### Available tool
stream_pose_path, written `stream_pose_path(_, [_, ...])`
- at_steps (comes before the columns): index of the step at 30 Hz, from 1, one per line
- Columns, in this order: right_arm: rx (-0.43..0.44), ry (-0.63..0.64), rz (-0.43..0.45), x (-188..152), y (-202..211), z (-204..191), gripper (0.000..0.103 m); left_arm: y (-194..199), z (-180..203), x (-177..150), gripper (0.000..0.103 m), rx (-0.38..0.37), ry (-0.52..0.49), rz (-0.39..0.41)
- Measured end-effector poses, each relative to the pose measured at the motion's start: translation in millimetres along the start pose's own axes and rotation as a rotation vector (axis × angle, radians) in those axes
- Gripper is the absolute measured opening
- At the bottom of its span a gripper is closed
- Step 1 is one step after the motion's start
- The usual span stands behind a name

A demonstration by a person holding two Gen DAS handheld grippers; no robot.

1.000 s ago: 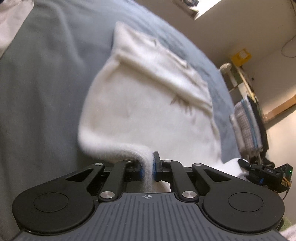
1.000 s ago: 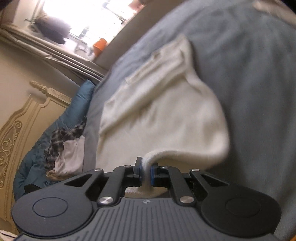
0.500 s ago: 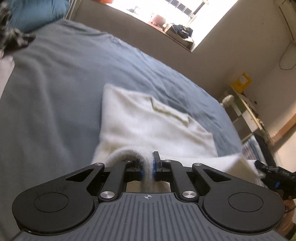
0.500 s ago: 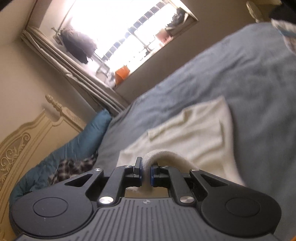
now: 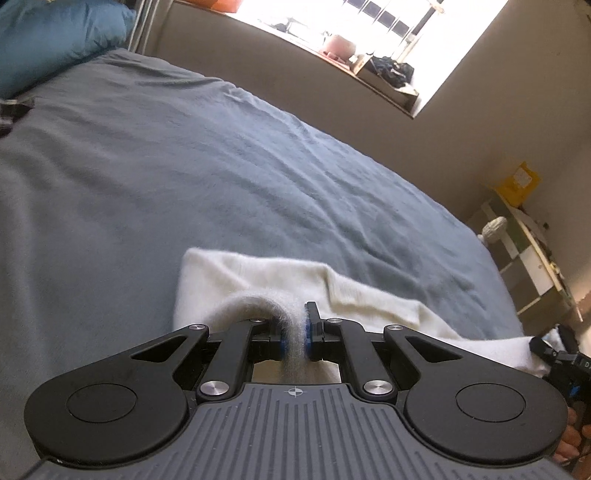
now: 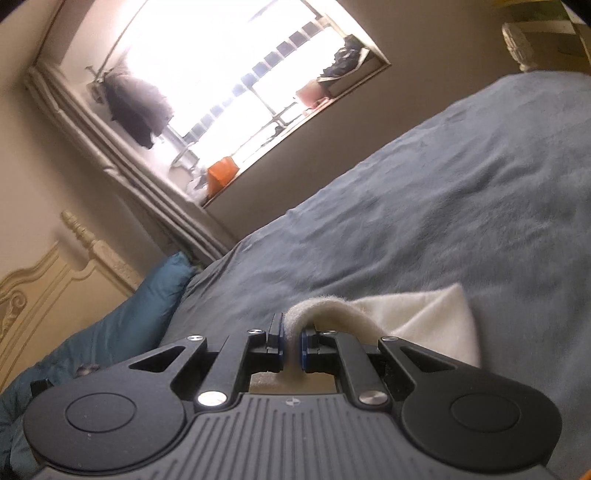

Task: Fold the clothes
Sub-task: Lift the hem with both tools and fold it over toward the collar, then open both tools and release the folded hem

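A fluffy white sweater lies on the grey-blue bed cover, doubled over on itself. My left gripper is shut on one edge of it, the cloth curling up and over the left finger. At the far right of the left wrist view the other gripper shows dark, with the sweater stretched toward it. In the right wrist view my right gripper is shut on the sweater's other edge, which arches over the right finger. The sweater's near part is hidden under both grippers.
A teal pillow and a cream carved headboard stand at the bed's left end. A bright window with items on its sill runs behind the bed. Shelves with a yellow box stand at the right.
Both grippers have carried the held sweater edge forward over the rest of the garment. Much less of the sweater shows ahead, and the views have tilted up toward the window.
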State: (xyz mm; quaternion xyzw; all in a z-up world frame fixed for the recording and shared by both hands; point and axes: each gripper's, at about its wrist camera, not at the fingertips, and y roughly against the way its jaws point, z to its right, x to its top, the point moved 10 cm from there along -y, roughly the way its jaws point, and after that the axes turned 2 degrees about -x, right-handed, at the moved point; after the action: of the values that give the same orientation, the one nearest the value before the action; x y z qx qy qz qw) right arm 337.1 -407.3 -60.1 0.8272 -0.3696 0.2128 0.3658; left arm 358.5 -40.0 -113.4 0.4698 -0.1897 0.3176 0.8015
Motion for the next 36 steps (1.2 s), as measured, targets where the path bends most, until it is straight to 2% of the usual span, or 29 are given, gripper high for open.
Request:
stream_pose_path(4, [-0.038, -0.071, -0.021, -1, -33, 31, 0.008, -35, -12, -1, 0.008, 0.027, 0.037, -0.051])
stream_pose_path(8, [-0.09, -0.174, -0.048, -15, -60, 69, 0.008, -65, -38, -12, 0.011, 0.021, 0.178, -0.122])
stream_pose_path(11, [-0.106, -0.301, -0.086, -30, -75, 98, 0.008, -66, -47, -12, 0.015, -0.034, 0.295, -0.124])
stream_pose_path(14, [-0.072, -0.396, -0.102, -37, -79, 110, 0.008, -60, -54, -8, 0.027, -0.118, 0.429, -0.119])
stream_pose_path(17, [-0.048, -0.464, -0.118, -36, -77, 116, 0.012, -50, -68, -2, 0.039, -0.212, 0.626, -0.084])
stream_pose_path(19, [-0.035, -0.513, -0.116, -35, -73, 119, 0.026, -39, -80, 3, 0.047, -0.233, 0.715, -0.021])
stream_pose_path(21, [-0.022, -0.558, -0.088, -32, -65, 123, 0.037, -25, -91, 8, 0.056, -0.216, 0.729, 0.044])
stream_pose_path(24, [-0.011, -0.612, -0.038, -29, -48, 131, 0.038, -7, -99, 5, 0.057, -0.185, 0.711, 0.058])
stream_pose_path(28, [0.008, -0.696, 0.012, -36, -19, 141, 0.04, 21, -91, -13, 0.057, -0.142, 0.587, -0.006])
stream_pose_path(31, [0.084, -0.77, 0.025, -48, 6, 138, 0.04, 44, -74, -32, 0.057, -0.132, 0.466, -0.065])
stream_pose_path(34, [0.147, -0.78, -0.02, -66, 28, 120, 0.04, 70, -58, -65, 0.058, -0.151, 0.381, -0.122])
stream_pose_path(36, [0.173, -0.765, -0.085, -87, 43, 104, 0.04, 87, -50, -90, 0.059, -0.17, 0.339, -0.156])
